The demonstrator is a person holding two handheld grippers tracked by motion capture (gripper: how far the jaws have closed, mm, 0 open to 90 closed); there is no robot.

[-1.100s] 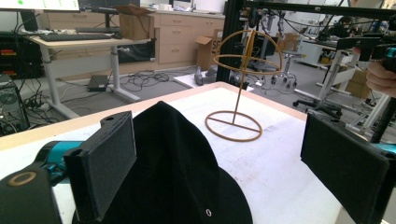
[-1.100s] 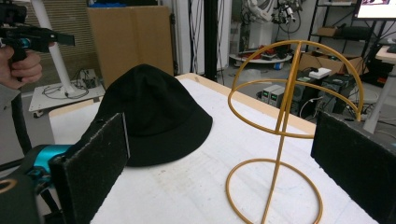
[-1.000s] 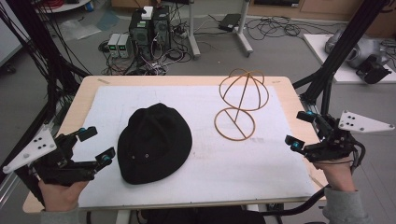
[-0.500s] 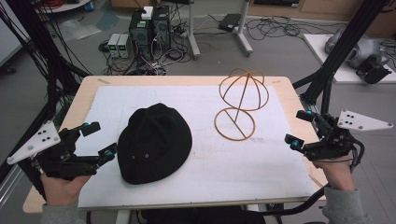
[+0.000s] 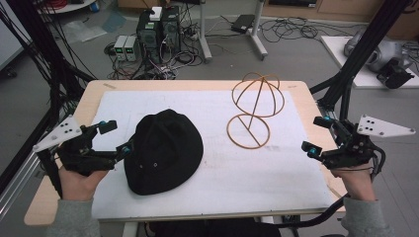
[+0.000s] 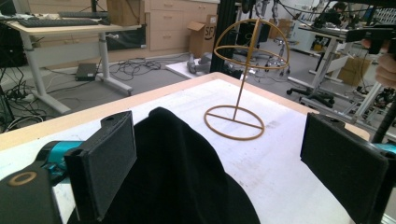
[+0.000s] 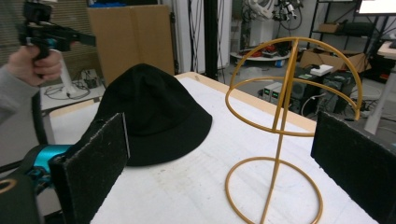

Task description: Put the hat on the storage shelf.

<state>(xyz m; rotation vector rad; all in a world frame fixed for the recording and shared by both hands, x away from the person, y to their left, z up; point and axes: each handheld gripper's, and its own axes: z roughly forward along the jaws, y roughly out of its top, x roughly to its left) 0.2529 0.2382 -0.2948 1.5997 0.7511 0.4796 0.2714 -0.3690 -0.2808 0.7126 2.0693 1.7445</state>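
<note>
A black hat (image 5: pixel 163 150) lies crown-up on the white sheet, left of centre. A gold wire hat stand (image 5: pixel 254 111), a dome on a ring base, is upright right of centre. My left gripper (image 5: pixel 117 136) is open at the hat's left edge, and its near jaw tip is close to the brim. In the left gripper view the hat (image 6: pixel 177 172) rises between the two pads (image 6: pixel 107 163), with the stand (image 6: pixel 243 88) beyond. My right gripper (image 5: pixel 314 133) is open at the table's right edge, apart from the stand (image 7: pixel 285 130), with nothing between its jaws.
A white sheet (image 5: pixel 276 173) covers most of the wooden table (image 5: pixel 94 94). Black frame posts (image 5: pixel 356 64) rise at the table's right and left sides. Computers and cables (image 5: pixel 158 34) lie on the floor beyond the far edge.
My left gripper has moved right and forward, closer to the hat's edge. The right gripper, hat and stand have not moved.
</note>
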